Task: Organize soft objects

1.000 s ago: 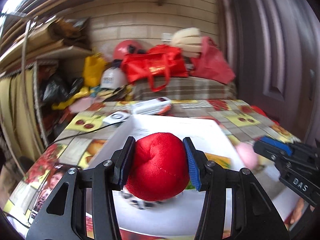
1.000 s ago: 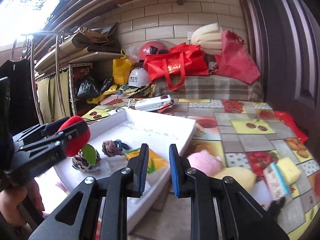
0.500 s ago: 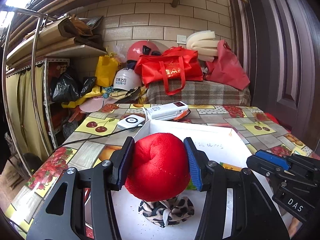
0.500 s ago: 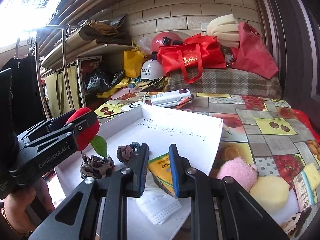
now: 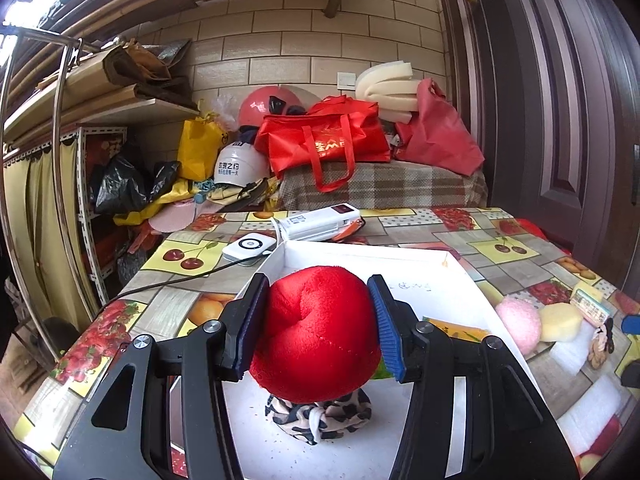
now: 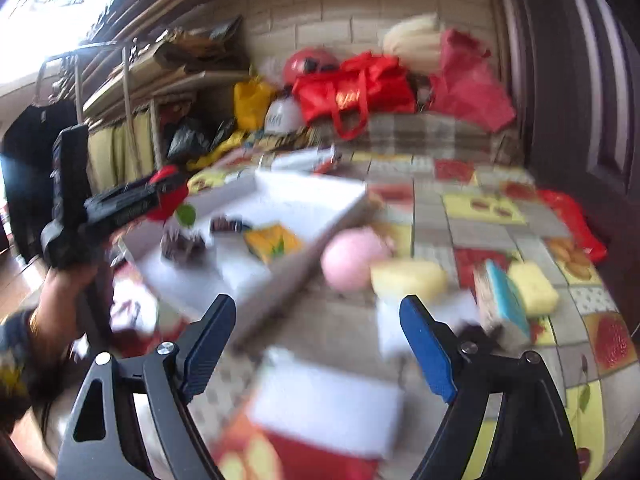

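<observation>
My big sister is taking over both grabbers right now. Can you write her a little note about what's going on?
Left hand-held gripper: shut on the round red plush toy, held over the shallow white tray.
Right hand-held gripper: open, holding nothing, over the table in front of the tray; its view is blurred.
In the tray: a leopard-print fabric scrunchie under the toy, a dark scrunchie, a yellow packet.
On the fruit-patterned tablecloth beside the tray: a pink fluffy ball, two yellow sponges, a teal-edged sponge.
Left: release the toy into the tray, then probably collect the loose soft things.
</observation>
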Demonstrator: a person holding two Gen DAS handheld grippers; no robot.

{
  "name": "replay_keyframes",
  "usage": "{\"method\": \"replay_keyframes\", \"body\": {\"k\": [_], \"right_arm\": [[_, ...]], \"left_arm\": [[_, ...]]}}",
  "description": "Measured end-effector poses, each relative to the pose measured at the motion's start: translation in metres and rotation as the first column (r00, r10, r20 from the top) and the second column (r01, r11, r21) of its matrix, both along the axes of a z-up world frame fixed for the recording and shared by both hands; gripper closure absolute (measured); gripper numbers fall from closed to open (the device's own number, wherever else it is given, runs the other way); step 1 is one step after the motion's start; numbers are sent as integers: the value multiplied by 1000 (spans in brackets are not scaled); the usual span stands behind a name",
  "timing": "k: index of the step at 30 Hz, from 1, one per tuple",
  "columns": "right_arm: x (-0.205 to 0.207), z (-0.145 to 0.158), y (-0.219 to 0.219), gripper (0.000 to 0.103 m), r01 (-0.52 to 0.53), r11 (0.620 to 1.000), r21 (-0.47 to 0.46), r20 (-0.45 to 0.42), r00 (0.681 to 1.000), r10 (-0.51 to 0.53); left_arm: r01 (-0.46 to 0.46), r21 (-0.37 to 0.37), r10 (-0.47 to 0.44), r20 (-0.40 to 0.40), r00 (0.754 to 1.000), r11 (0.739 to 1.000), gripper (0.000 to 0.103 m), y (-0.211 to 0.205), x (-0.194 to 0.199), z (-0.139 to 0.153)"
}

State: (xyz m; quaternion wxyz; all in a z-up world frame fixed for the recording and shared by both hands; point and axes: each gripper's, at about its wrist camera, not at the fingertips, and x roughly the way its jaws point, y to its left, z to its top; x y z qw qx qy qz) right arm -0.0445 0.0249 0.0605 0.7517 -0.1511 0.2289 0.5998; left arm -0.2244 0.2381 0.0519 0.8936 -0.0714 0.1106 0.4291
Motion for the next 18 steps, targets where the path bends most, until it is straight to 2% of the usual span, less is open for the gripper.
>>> {"method": "replay_keyframes", "body": {"k": [5,9,11,16,18], "right_arm": [[15,-12,14,19,-165,984,-66,-126,980,156],[6,-34,51,19,-262,946,-190,-188,956,227],[3,-41,60,19,-250,934,-256,-168,963,212],[-9,-40,38,19,-275,912,-304,-159,959,236],[-21,-41,29,19,-281,898,-338,-99,960,263]], "left_arm": [[21,12,-21,-10,1000,1000,52,-7,2,1],[19,7,-19,-5,1000,1000,52,-9,2,1],[16,3,-16,2,1000,1000,52,-10,1,1],[20,3,-20,3,1000,1000,52,-13,1,1],[26,3,-26,-4,1000,1000,52,-14,2,1]]}}
